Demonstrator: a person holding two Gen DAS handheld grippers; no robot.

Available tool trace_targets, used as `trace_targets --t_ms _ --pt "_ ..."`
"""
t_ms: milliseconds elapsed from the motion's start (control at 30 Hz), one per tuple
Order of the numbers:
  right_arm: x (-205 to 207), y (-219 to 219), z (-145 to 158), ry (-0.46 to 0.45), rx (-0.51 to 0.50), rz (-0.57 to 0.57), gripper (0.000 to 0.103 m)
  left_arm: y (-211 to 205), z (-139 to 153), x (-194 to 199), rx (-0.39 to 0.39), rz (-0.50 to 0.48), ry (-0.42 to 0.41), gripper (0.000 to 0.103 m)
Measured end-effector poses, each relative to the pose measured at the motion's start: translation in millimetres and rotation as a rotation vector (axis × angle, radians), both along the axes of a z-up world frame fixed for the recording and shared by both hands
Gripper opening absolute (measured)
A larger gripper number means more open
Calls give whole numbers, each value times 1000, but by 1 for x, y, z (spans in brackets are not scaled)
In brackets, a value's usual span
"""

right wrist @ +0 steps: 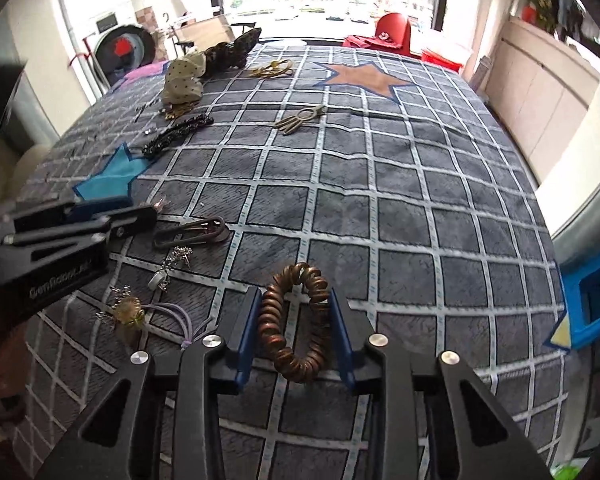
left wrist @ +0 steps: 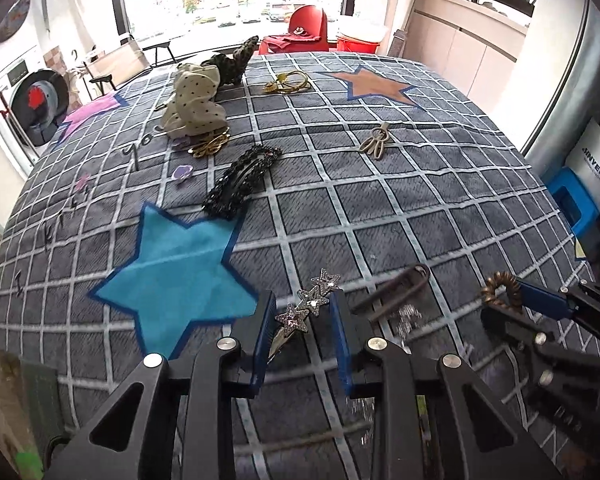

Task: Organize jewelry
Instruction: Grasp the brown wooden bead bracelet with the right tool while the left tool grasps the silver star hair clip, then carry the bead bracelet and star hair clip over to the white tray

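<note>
Both grippers are holding hair pieces over a grey quilted bedspread (right wrist: 420, 184) checked with pale lines. Left gripper (left wrist: 303, 320) is clamping a silver rhinestone hair clip made of three stars (left wrist: 309, 307) between its blue pads, the clip slanting toward one o'clock at the bottom centre of the left wrist view. Right gripper (right wrist: 296, 320) is squeezing a bronze spiral coil hair tie (right wrist: 296, 320) into a tall loop between its own blue pads, at six o'clock in the right wrist view.

Just beyond the left gripper, toward two o'clock, a dark brown U-shaped hair clip (left wrist: 400, 294) is lying flat on the bedspread. At ten o'clock from the star clip a bright blue fabric star patch (left wrist: 176, 276) is showing, and a black beaded snap barrette (left wrist: 242, 180) is resting at its upper tip. Farther out, near eleven o'clock, a cream polka-dot scrunchie (left wrist: 194, 106) is sitting over a gold chain piece (left wrist: 210, 146), with a dark leopard-print bow (left wrist: 236, 62) behind it. A beige loop-shaped clip (left wrist: 376, 142) is lying toward one o'clock, and gold hoop ties (left wrist: 288, 82) are lying near twelve, beside an orange star patch (left wrist: 374, 86).
</note>
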State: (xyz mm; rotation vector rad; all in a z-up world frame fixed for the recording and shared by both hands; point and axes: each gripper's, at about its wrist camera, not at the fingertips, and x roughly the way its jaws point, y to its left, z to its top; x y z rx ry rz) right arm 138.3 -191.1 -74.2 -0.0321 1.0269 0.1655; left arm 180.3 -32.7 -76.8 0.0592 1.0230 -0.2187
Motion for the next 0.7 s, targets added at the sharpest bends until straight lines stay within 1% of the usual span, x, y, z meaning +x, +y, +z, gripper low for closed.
trace_targets --t_ms 100,233,500,600,700 --pt "-7 -11 5 8 60 -27 35 5 6 -14 -9 13 -8 30" --pt "-19 -20 9 20 112 -55 35 11 12 -37 -33 34 -17 30" --pt "-49 -29 12 31 177 -98 35 18 23 -89 -38 53 -47 30" --pt "-63 -30 13 32 192 -105 35 19 24 -106 -28 57 -52 30" --pt "-75 -30 13 37 207 -107 35 22 23 -122 -34 65 -41 30"
